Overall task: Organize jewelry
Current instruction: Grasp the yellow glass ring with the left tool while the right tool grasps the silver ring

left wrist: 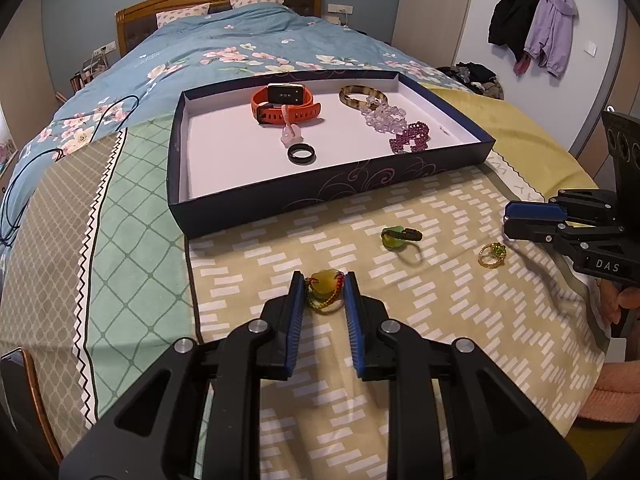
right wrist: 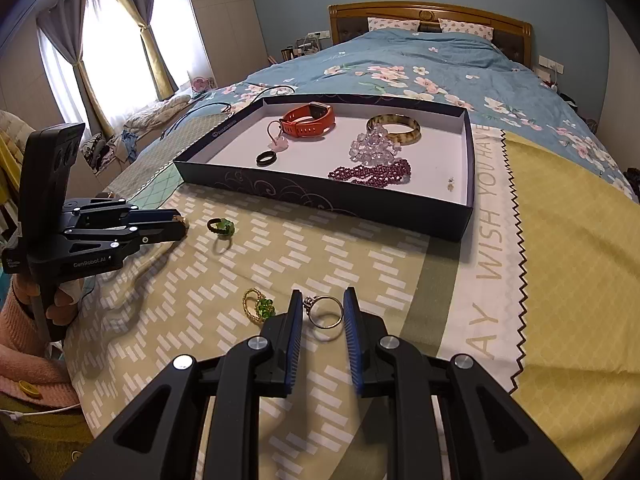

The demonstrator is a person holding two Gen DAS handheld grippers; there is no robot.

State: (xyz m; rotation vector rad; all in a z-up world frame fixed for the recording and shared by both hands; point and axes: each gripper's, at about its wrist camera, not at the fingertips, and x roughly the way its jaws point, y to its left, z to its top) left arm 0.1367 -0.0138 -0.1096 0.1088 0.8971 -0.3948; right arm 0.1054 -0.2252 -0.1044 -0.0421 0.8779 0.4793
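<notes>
Jewelry is lying in two groups on a bed: sorted pieces in a tray and loose pieces on the patterned blanket [left wrist: 400, 360] in front of it. The dark, shallow tray [left wrist: 320, 196] is sitting on the bed past the loose pieces, with its white floor showing. Inside it, an orange watch [left wrist: 286, 104] is resting toward the far side, with a pink charm [left wrist: 290, 136] trailing from it toward a black ring [left wrist: 302, 154] nearer the front wall. To the right of these, a brown striped bangle [left wrist: 362, 96] is lying at the back, a clear bead bracelet [left wrist: 380, 116] is overlapping its near edge, and a purple bead bracelet [left wrist: 410, 138] is lying in front of that.

The left claw [left wrist: 324, 286] is pointing down at the blanket and gripping a yellow-green pendant [left wrist: 325, 288] on a red and yellow cord; both blue pads are touching the cord and the jaws are standing narrowly apart around it. The right claw [right wrist: 322, 308] is likewise narrowly parted and is pinching a silver ring [right wrist: 325, 312], whose stone is pressing against the left pad.

A gold ring with green stones [right wrist: 260, 308] is lying just beside the right claw, apart from it. A green ring with a dark band [left wrist: 396, 237] is lying on the blanket between the two claws and the tray, touching neither. A hand in a pink sleeve [right wrist: 24, 360] is holding the left claw's handle.
</notes>
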